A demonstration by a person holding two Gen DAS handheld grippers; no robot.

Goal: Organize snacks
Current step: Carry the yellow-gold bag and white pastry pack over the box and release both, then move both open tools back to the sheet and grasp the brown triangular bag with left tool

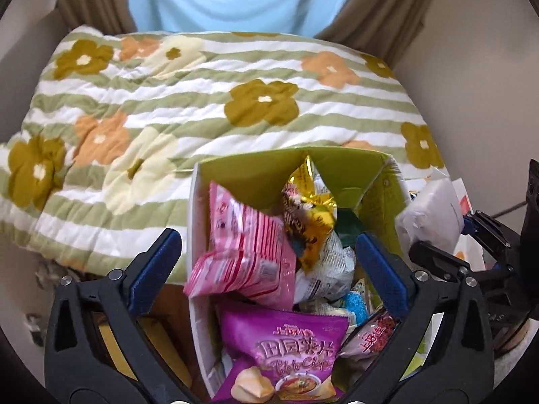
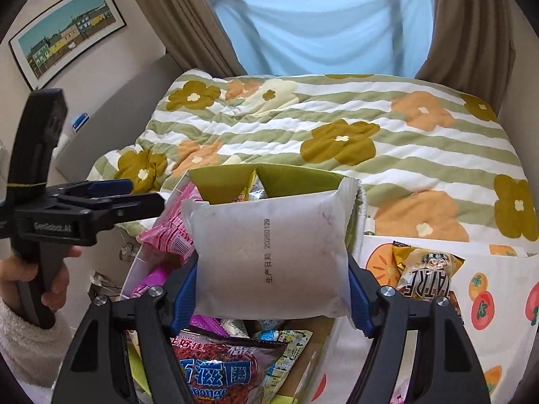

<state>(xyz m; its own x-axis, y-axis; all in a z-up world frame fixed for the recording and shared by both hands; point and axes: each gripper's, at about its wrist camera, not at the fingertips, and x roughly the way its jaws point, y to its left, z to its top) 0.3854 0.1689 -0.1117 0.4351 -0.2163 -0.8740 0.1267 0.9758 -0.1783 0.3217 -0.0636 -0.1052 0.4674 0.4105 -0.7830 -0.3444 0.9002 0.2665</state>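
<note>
A green-lined cardboard box point(image 1: 340, 165) stands against the bed, filled with snack packets. My left gripper point(image 1: 267, 237) hangs open and wide above it. A pink striped packet point(image 1: 242, 252) lies loose between its blue pads, touching neither. Beneath are a gold packet point(image 1: 311, 212) and a purple chips bag point(image 1: 286, 350). My right gripper point(image 2: 271, 262) is shut on a white wrapped packet point(image 2: 269, 252), held upright over the box's point(image 2: 229, 181) right side. A red bag point(image 2: 215, 370) lies below it. The left gripper point(image 2: 145, 193) shows at the left, held by a hand point(image 2: 50, 286).
A flowered, green-striped quilt point(image 2: 370, 128) covers the bed behind the box. To the box's right lies a persimmon-print bag point(image 2: 488, 303) with a gold snack packet point(image 2: 427, 276) on it. Brown curtains point(image 2: 188, 27) and a framed picture point(image 2: 67, 33) are at the back.
</note>
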